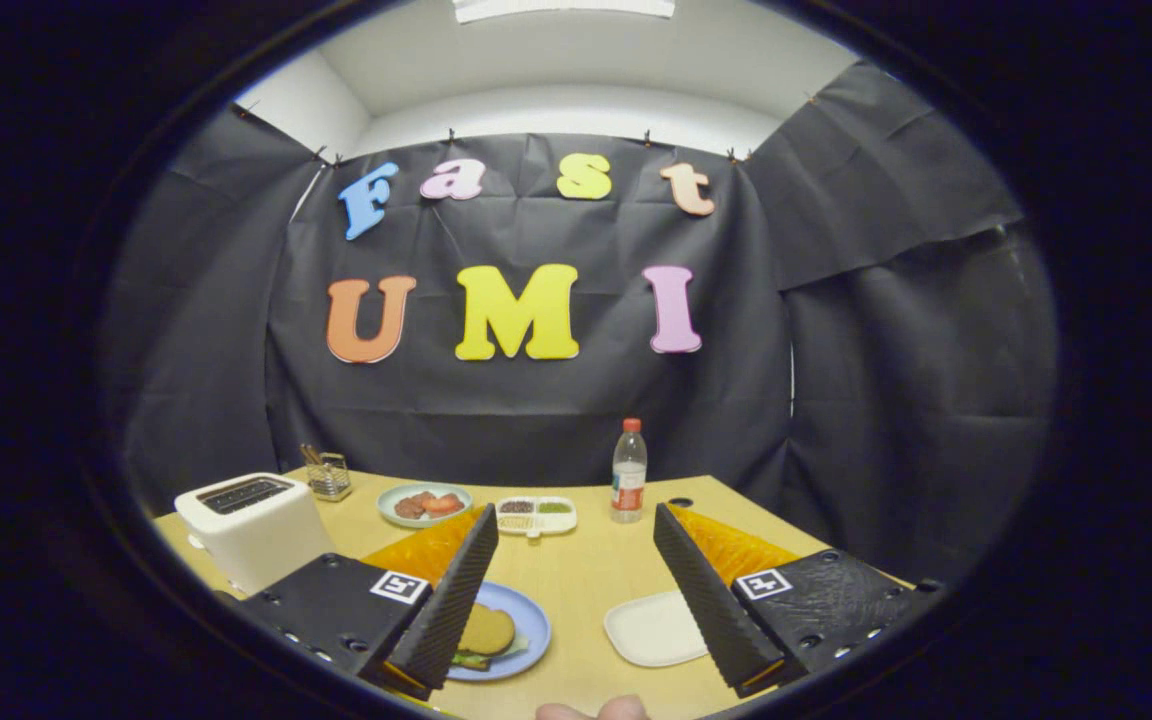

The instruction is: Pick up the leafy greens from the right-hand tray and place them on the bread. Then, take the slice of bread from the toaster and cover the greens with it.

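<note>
**Sandwich looks assembled, gripper empty**

Top bread slice (487, 630) sits on the blue plate (533, 625), just beside the left finger and partly behind it. We see a strip of leafy greens (473, 659) poking out under the slice's near edge, so both steps look done, in our judgement. What lies under the greens is hidden; probably the base slice, but we can't confirm from this angle.

Handling: bread is light, soft, crushes easily. If it needs a nudge, we'd take it by opposite edges with little squeeze, not by the face. Greens are limp and thin, likely to slide or drag along if the top slice shifts.

Gripper (576, 650) is spread wide, nothing between the fingers, bare table (586, 580) ahead of them.

White tray (651, 630) by the right finger looks empty. Toaster (251, 525) stands beyond the left finger; its slots look dark, contents unclear. Further back: a plate of food (424, 504), a divided condiment dish (536, 514), a bottle (628, 470), a small wire holder (328, 476).
</note>
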`<state>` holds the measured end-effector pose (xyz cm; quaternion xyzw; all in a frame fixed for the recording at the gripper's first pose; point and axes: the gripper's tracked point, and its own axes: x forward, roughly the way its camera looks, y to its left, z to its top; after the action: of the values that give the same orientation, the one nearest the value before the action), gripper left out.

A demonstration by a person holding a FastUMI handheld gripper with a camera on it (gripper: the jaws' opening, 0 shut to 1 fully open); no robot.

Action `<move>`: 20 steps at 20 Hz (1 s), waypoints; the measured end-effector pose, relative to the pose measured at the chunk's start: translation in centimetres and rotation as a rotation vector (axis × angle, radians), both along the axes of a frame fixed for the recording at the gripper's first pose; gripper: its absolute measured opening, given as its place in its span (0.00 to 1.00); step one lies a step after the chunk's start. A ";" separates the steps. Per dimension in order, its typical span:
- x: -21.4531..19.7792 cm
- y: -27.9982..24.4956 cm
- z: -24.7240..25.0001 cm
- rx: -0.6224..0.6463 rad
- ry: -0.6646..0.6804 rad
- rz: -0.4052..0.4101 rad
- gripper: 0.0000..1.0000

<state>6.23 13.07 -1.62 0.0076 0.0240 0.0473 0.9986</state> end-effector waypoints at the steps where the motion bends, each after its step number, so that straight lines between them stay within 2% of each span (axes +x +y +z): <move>1: -0.8 -0.1 1.4 -0.004 -0.023 -0.001 0.96; 10: -6.3 1.6 6.5 0.043 -0.102 0.053 0.95; 16: -6.6 3.3 6.6 0.027 -0.107 0.085 0.95; 20: -6.8 2.9 6.8 0.049 -0.130 0.060 0.95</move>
<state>-0.60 15.95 5.20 0.0282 -0.0419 0.0783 0.9957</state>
